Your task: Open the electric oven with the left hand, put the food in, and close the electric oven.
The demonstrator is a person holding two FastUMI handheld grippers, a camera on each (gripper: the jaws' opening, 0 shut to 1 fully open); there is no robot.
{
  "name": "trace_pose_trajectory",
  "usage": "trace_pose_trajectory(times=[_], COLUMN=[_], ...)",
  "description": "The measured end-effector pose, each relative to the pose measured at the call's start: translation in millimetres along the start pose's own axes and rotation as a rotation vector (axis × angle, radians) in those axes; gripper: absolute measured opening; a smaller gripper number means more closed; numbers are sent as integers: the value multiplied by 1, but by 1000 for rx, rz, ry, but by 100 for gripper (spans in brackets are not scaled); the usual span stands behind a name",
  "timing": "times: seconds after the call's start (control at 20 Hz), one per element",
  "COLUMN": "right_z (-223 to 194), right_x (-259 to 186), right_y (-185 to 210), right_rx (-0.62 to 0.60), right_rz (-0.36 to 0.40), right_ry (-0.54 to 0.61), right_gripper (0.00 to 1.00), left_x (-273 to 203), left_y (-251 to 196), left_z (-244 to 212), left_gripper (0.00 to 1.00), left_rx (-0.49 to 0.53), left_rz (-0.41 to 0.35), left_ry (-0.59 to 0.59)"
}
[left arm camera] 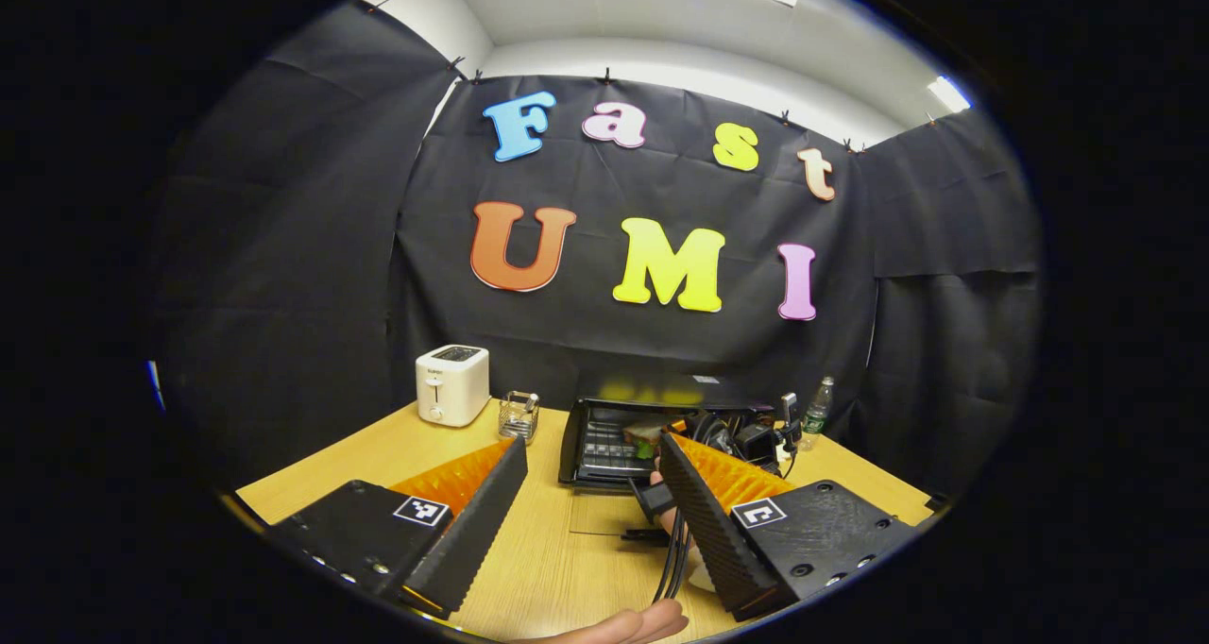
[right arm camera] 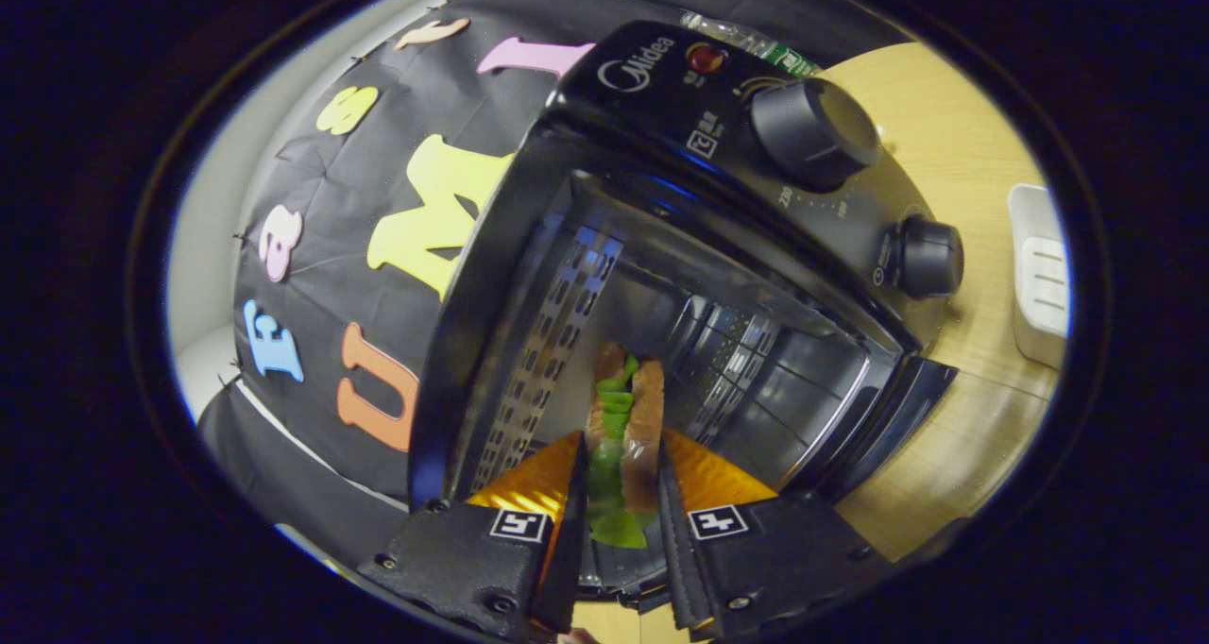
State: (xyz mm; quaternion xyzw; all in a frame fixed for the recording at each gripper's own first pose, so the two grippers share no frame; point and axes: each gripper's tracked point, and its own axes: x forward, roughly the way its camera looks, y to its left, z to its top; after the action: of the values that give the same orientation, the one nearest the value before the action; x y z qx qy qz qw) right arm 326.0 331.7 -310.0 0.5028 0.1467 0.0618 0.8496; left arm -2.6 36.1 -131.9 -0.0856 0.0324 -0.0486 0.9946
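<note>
The black electric oven stands at the back of the wooden table with its door folded down open. My left gripper hangs open above the table, well short of the oven, with nothing between its fingers. The right gripper and its cables are at the oven's mouth. In the right gripper view, my right gripper is shut on a sandwich of brown bread and green lettuce. The view is tilted and the sandwich reaches into the oven's cavity. Two knobs sit on the oven's front panel.
A white toaster and a small glass holder stand at the back left of the table. A plastic bottle is right of the oven. A white box lies on the table beside the oven. A hand shows at the bottom edge.
</note>
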Motion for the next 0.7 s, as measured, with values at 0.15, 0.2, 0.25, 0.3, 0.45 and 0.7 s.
trace_pose_trajectory(times=[0.15, 0.2, 0.25, 0.3, 0.45, 0.7], right_z=[-9, -14, -17, -19, -21, -32], right_x=[1, 2, 2, 3, 6, 18], right_y=[-3, -3, -4, -4, 0, -11], right_rx=[-76, -103, -124, -144, -263, -558], right_rz=[-37, -50, -57, -61, -68, -156], right_ry=[21, 35, 44, 46, 46, 131], right_gripper=[48, 50, 56, 58, 69, 87], left_x=[0, 0, -1, 0, -1, -2], left_y=[3, 4, 5, 5, 7, 8], left_z=[-1, -1, 0, 0, -4, -11], left_gripper=[93, 93, 93, 93, 93, 93], left_rx=[-6, -9, -11, -12, -2, 12], left_rz=[3, 6, 7, 6, 6, 7], left_ry=[1, -1, -5, -6, 3, 26])
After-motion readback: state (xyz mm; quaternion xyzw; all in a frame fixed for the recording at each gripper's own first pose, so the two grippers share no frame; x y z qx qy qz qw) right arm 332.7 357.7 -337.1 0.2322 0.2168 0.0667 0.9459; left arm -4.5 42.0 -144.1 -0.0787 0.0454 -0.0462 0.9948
